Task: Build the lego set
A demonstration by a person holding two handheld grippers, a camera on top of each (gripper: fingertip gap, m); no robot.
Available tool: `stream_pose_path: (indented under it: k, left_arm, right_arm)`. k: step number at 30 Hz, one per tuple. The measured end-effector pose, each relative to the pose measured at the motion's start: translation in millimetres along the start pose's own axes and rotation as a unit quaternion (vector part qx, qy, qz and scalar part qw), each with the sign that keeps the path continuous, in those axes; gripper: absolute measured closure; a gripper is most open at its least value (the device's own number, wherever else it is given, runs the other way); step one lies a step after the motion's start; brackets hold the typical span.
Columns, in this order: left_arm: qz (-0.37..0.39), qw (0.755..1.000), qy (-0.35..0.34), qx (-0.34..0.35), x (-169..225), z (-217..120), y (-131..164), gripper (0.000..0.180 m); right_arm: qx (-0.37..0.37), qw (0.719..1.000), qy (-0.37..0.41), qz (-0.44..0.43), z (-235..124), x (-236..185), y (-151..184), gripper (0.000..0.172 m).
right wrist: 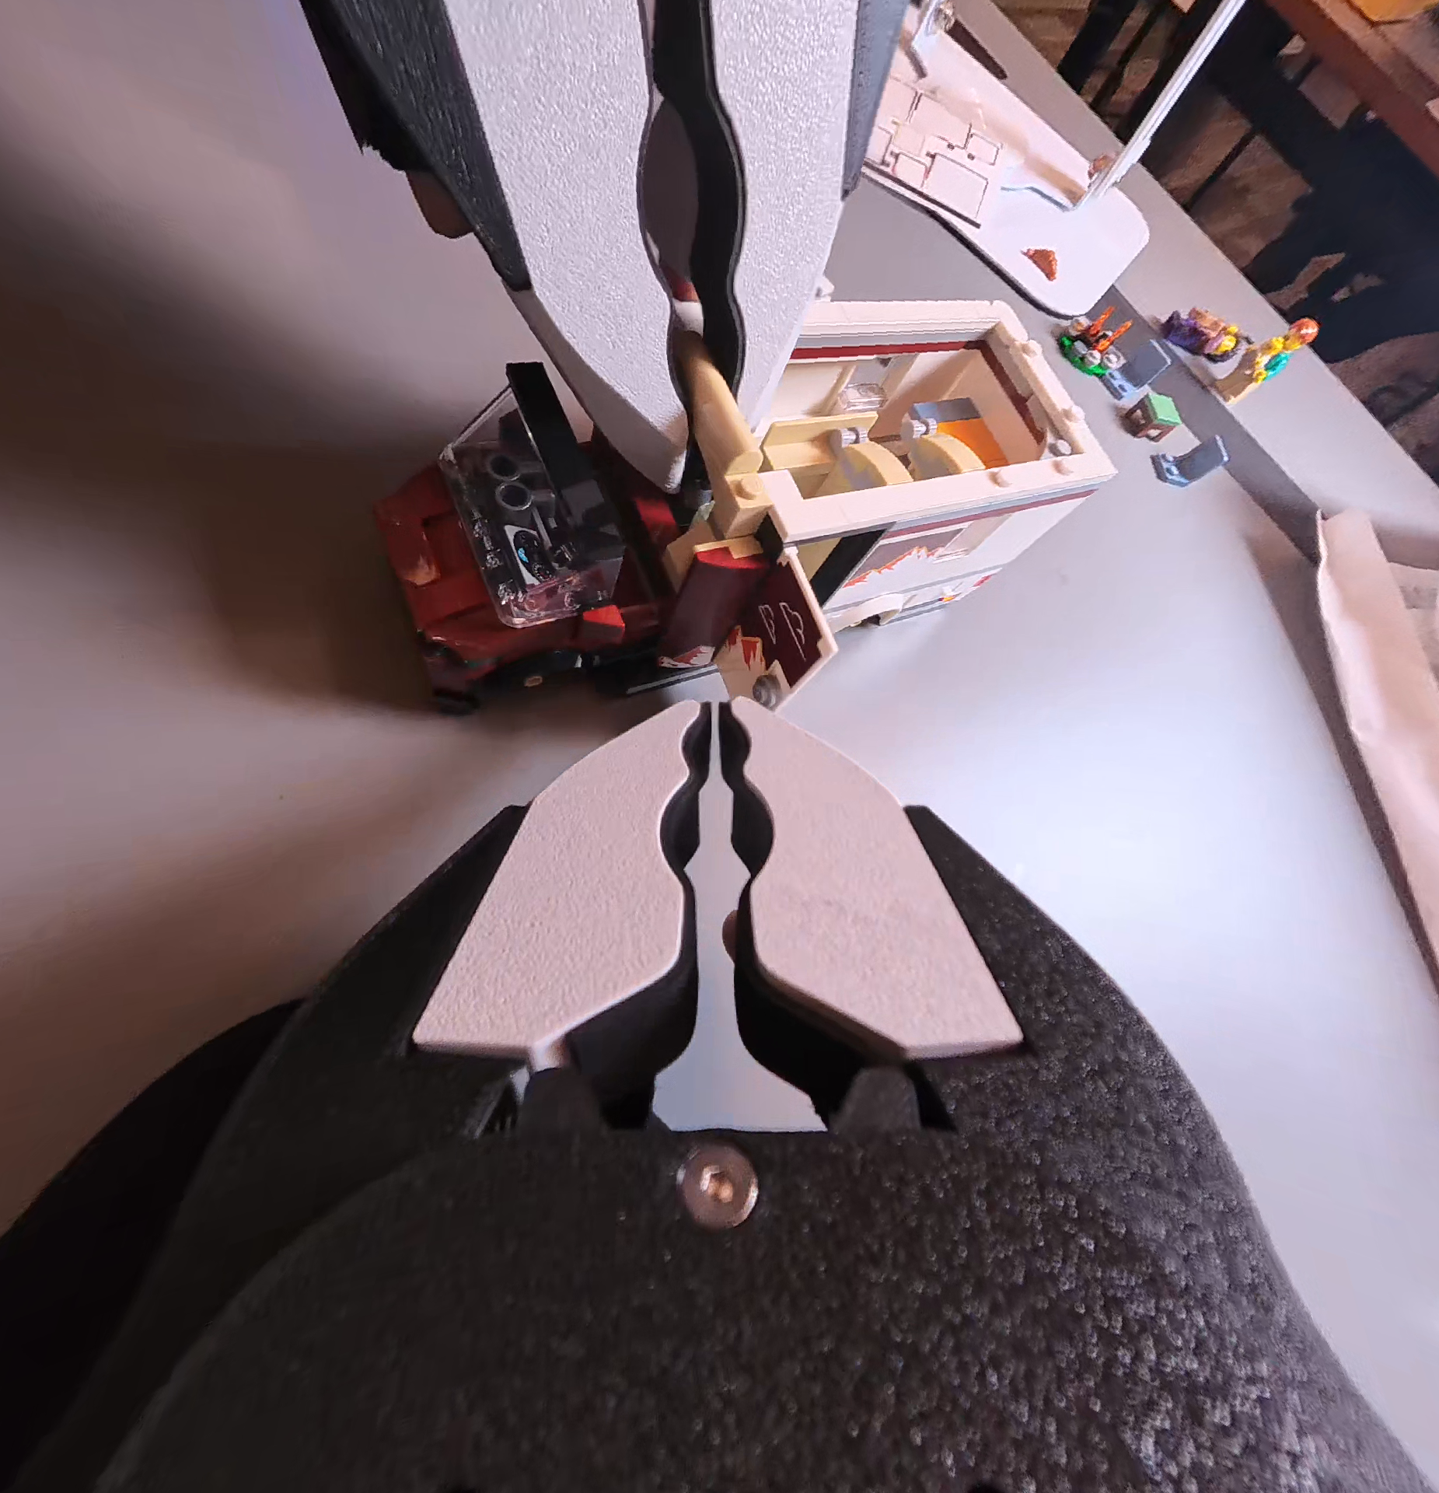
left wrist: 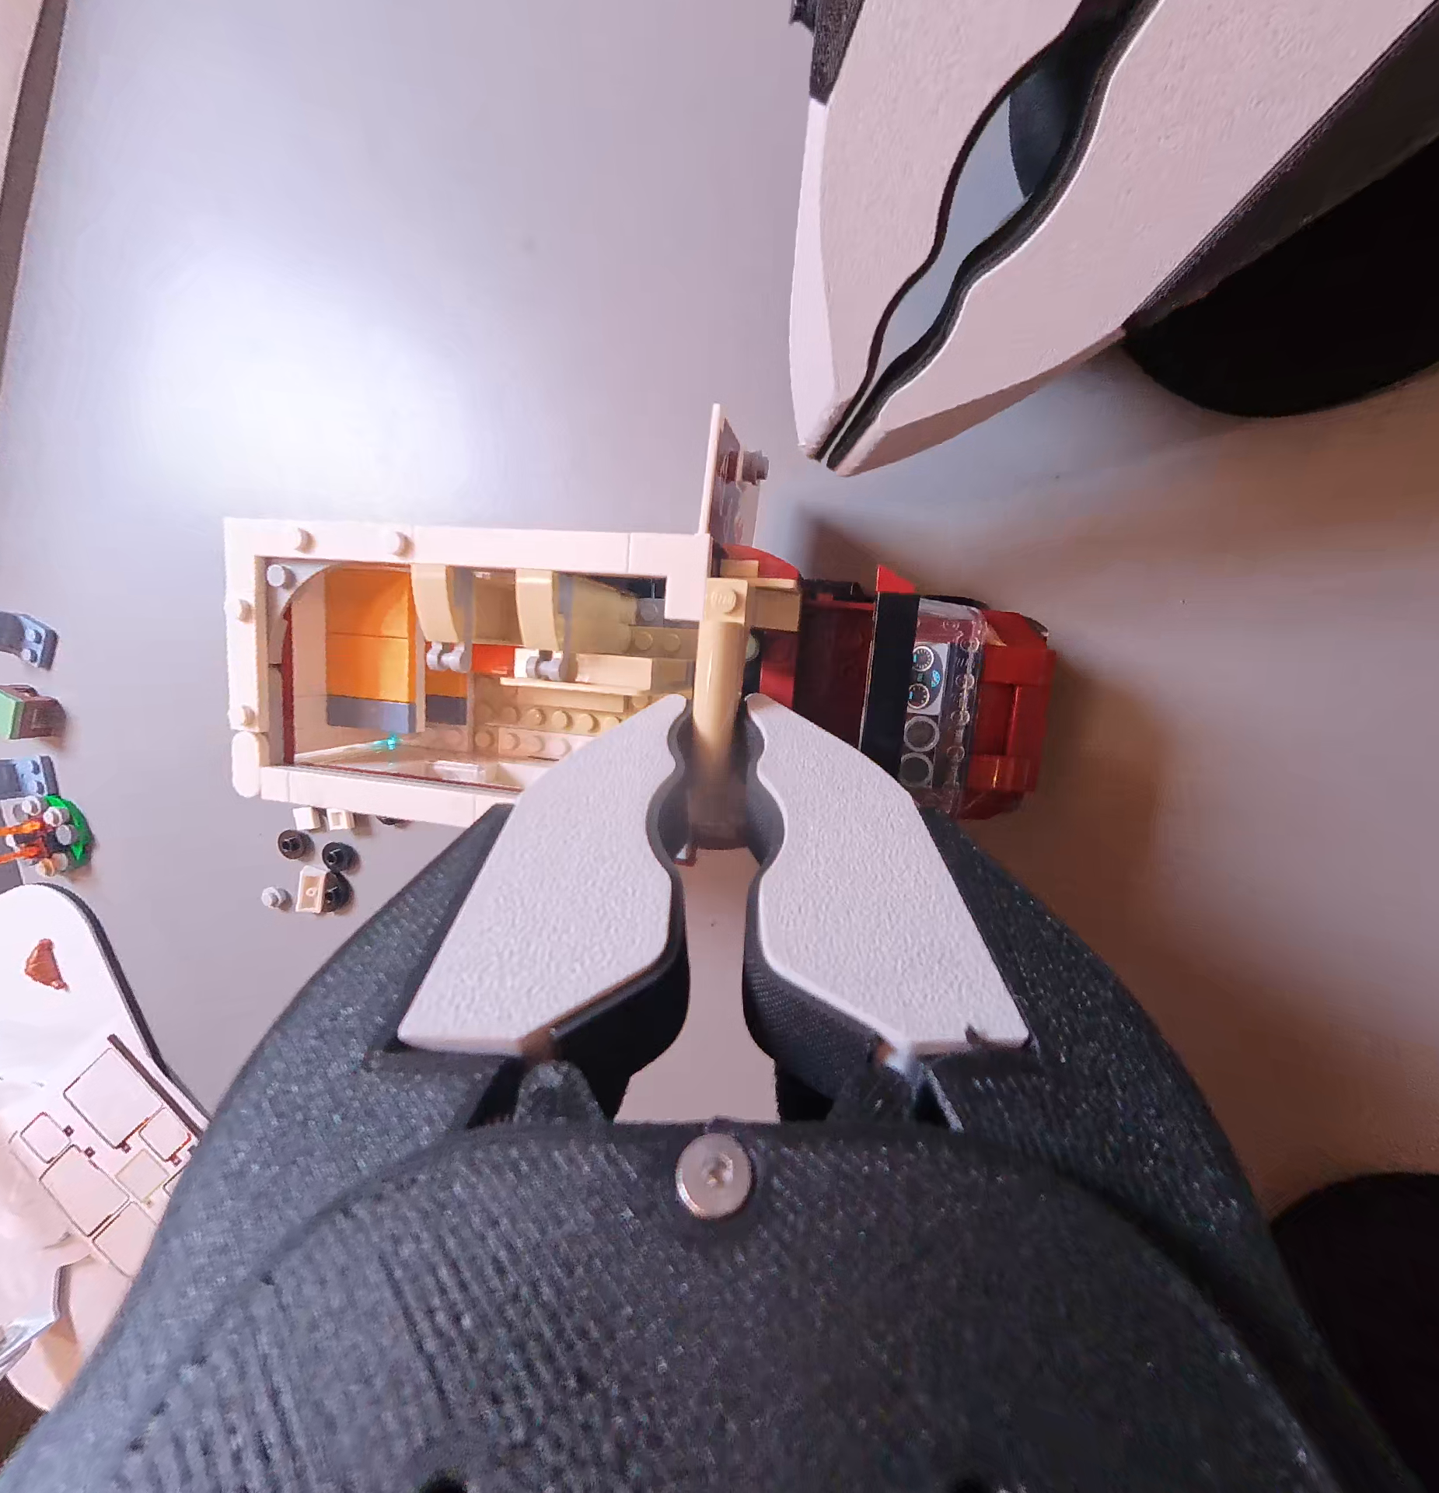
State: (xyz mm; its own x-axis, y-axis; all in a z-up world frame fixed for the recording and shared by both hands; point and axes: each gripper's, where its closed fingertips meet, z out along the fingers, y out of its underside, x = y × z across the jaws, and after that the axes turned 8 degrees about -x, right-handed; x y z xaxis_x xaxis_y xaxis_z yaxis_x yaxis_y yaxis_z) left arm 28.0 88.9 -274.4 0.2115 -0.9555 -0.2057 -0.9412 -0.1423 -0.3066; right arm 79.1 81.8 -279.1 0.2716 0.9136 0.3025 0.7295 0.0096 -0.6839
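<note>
Surface: pale grey table, with a dim room beyond its far edge in the right wrist view.
Model: a toy brick camper stood on the table, cream body with its roof off, dark red cab at the front.
Left hand-held gripper: its fingers were closed on a tan rod that rose from the camper's front corner; the right wrist view showed the same grip from the side.
Right hand-held gripper: its fingers were closed with nothing between them, just beside the camper's open side door, not touching it as far as the view allowed.
Loose parts: small black and cream pieces lay near the camper's rear; little figures and odd bits stood well apart at the table's edge.
Paper: a white printed sheet lay on the table to one side.
Progress: the body looked largely built; the roof was still missing and the loose pieces were unplaced.
</note>
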Motion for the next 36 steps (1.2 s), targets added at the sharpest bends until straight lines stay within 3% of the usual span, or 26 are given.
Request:
stream_pose_path:
  k: [10, 15, 31, 33, 36]
  left_arm:
    - [0.003, 1.0, 0.001, 0.013, 0.2, 0.2, -0.4, 0.172]
    - [0.008, 1.0, 0.002, 0.017, 0.2, 0.4, -0.5, 0.172]
    - [0.023, 0.999, 0.008, 0.03, 0.6, -0.4, 1.3, 0.171]
    - [0.034, 0.999, 0.002, 0.037, 1.6, -1.7, 3.2, 0.171]
    - [0.047, 0.998, -0.012, 0.043, 2.7, -6.9, 9.7, 0.167]
  right_arm:
    - [-0.007, 1.0, -0.002, 0.011, 14.2, 12.6, -0.9, 0.17]
    - [0.015, 0.999, -0.028, 0.002, 24.1, 17.4, -10.4, 0.159]
    - [0.035, 0.984, -0.112, -0.137, 24.4, 19.0, -9.5, 0.15]
    - [0.031, 0.984, -0.094, -0.145, 20.4, 38.7, -11.7, 0.142]
    - [0.015, 0.983, -0.123, -0.135, 24.9, 66.3, -17.7, 0.114]
